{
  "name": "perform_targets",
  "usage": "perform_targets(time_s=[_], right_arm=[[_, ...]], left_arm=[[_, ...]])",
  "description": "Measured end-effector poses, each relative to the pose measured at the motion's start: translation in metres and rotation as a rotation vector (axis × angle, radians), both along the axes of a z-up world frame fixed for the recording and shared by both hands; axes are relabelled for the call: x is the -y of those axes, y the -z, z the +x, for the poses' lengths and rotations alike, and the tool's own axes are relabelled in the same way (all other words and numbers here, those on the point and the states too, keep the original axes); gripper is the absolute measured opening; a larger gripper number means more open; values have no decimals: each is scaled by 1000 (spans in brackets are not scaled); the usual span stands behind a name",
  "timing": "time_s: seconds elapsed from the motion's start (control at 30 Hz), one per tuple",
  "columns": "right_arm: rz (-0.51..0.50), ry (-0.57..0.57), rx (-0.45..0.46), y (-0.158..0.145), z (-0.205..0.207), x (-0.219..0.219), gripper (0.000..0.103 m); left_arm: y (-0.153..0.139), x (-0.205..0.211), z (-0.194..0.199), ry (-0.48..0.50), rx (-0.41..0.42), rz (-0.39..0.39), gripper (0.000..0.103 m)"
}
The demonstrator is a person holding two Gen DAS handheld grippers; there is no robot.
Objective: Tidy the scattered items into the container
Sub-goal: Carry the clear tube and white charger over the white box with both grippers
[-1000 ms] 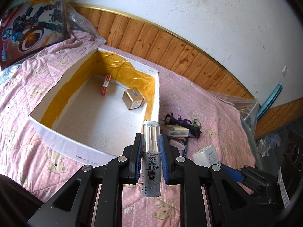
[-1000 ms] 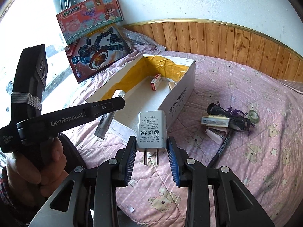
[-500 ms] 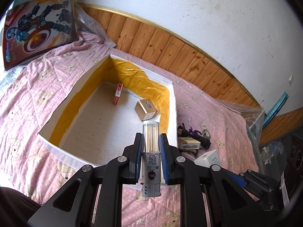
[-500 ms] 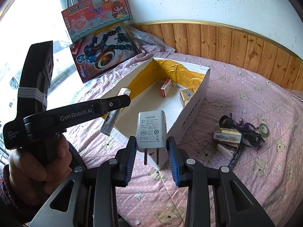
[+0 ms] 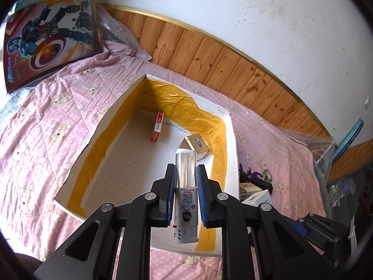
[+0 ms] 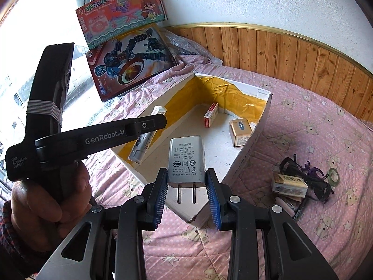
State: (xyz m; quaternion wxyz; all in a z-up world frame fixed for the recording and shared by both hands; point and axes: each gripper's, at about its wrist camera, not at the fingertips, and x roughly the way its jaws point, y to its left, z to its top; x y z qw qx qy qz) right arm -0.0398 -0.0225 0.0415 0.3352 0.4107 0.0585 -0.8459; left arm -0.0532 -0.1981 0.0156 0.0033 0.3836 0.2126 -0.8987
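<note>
- Left tool — clamped on the clear-topped tube at mid-body, blue pads on both sides; I hold it above the near end of the box.
- Right tool — clamped on the white charger at its pronged end, prongs pointing back toward me; I hold it above the box's near corner.
- Box — open, yellow-lined, resting on the pink bed cover. Inside it lie a red-and-white carton near the far wall and a small tan carton by the right wall.
- Still scattered: a boxed item and a dark tangle of cord on the bed, right of the box, well apart from both tools.
- Handling note, my judgement: bring each item low over bare floor of the box before parting the pads, so neither bounces out nor lands on the cartons.
- Release one at a time — the two tools sit close together and could knock each other.
</note>
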Motion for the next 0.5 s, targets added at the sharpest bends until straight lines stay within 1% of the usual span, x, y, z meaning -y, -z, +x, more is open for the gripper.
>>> perform_targets(time_s=[0.33,0.5], right_arm=[[24,-10,19,6,-25,15,34],[31,-10,40,11,-37,22,34]], left_arm=[[12,13,-23,-12,65,-19,19],[17,17,-32,-21,97,-45,19]])
